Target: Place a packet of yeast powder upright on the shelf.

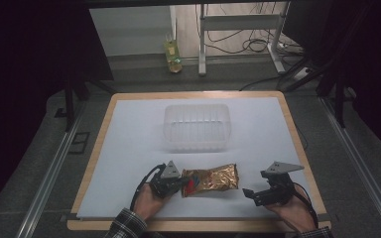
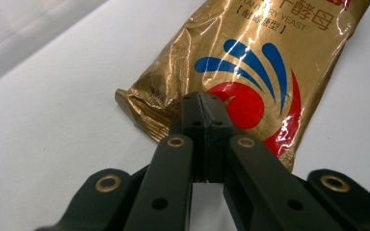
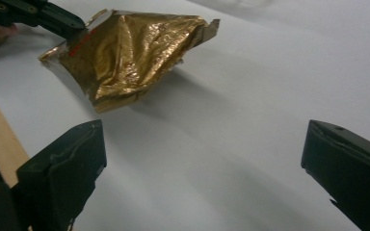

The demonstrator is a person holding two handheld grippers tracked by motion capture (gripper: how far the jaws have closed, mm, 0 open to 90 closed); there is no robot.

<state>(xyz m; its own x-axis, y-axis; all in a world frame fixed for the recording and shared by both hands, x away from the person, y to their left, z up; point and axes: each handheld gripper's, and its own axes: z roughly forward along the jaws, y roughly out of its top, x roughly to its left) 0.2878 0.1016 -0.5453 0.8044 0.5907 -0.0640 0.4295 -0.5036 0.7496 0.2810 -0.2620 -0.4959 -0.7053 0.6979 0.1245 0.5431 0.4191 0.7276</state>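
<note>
A gold foil yeast packet with a red and blue logo lies near the front of the white sheet, its far end raised a little off the surface. My left gripper is shut on the packet's left end, and its two jaws meet over the foil. My right gripper stands open to the right of the packet, a short gap away. Its fingers are spread wide with nothing between them. The left gripper's tip touches the packet's far corner in the right gripper view.
A clear plastic container sits at the middle of the white sheet, behind the packet. The wooden table edge frames the sheet. A bottle of yellow liquid and a metal frame with cables stand on the floor beyond.
</note>
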